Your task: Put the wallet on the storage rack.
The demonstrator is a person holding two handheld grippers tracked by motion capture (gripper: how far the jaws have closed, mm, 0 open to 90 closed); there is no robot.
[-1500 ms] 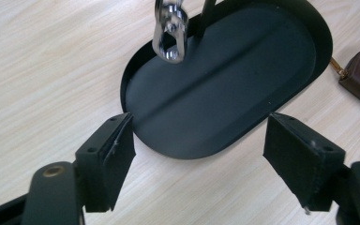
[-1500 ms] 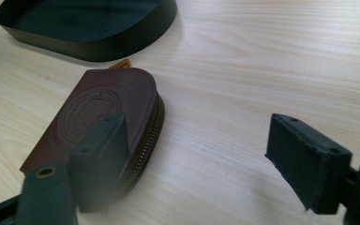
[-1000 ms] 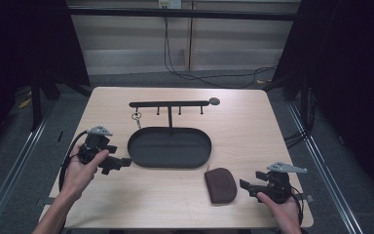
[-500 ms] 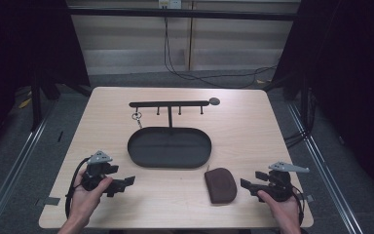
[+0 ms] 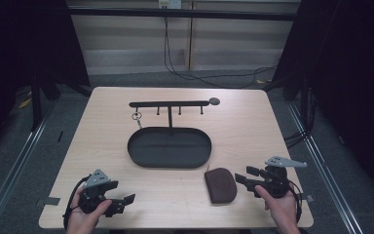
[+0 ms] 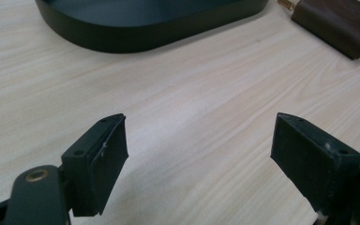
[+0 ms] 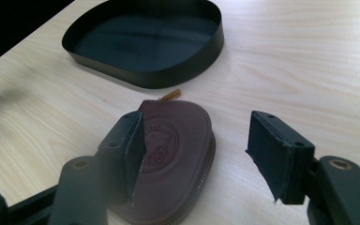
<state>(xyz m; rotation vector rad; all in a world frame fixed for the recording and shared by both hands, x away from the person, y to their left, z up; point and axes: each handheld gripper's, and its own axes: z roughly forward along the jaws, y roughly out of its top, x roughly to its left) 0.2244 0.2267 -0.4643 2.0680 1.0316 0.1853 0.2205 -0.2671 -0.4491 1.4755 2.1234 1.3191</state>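
High view shows our right gripper (image 5: 247, 177) spread wide beside the pouch (image 5: 220, 185) near the table's (image 5: 253, 122) front edge, left gripper (image 5: 124, 203) also wide and empty, so we risk nudging the pouch off.

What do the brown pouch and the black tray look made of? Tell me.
Brown pouch: probably leather or a leather imitation, matte, with an embossed round emblem, a zipper along its edge and a tan pull tab.
Black tray: looks like thin sheet metal with a matte black coating, judging by its thin upright wall and faint sheen; hard plastic is possible.
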